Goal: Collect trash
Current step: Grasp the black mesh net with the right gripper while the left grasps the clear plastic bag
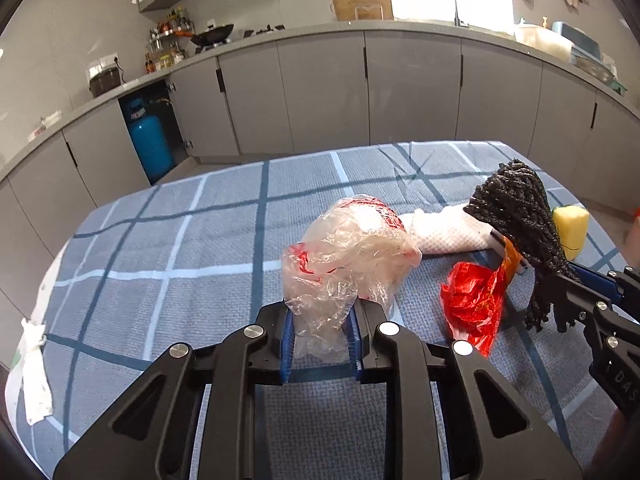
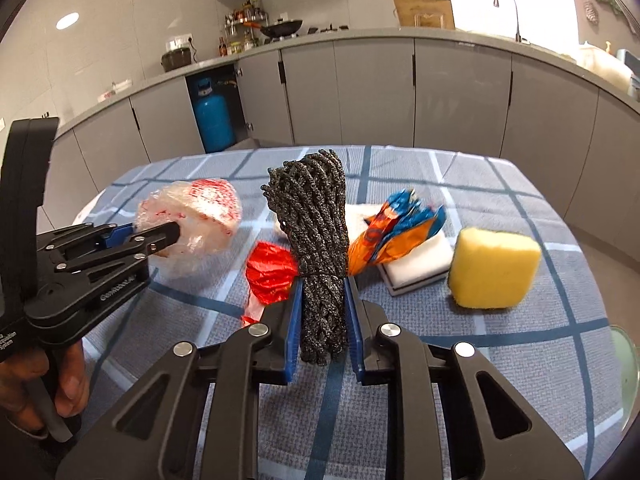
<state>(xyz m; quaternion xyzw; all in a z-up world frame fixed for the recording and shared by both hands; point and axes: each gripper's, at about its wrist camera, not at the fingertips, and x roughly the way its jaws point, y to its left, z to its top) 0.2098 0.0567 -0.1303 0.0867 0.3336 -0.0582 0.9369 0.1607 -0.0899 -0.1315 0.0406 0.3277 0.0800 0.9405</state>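
Left hand-held gripper (image 1: 322, 336) clamping clear plastic bag (image 1: 348, 248), right hand-held gripper (image 2: 323, 320) clamping rope bundle (image 2: 316, 224)

1. Tablecloth (image 2: 500, 216): grey-blue with dark blue and white check.
2. Plastic bag (image 1: 344, 252): clear, red print.
3. Rope bundle (image 2: 316, 236): black-grey speckle.
4. Wrapper (image 2: 272, 272): red.
5. Second wrapper (image 2: 396, 228): orange and blue.
6. Sponge (image 2: 494, 268): yellow.
7. Gripper pads (image 2: 294, 324): blue.
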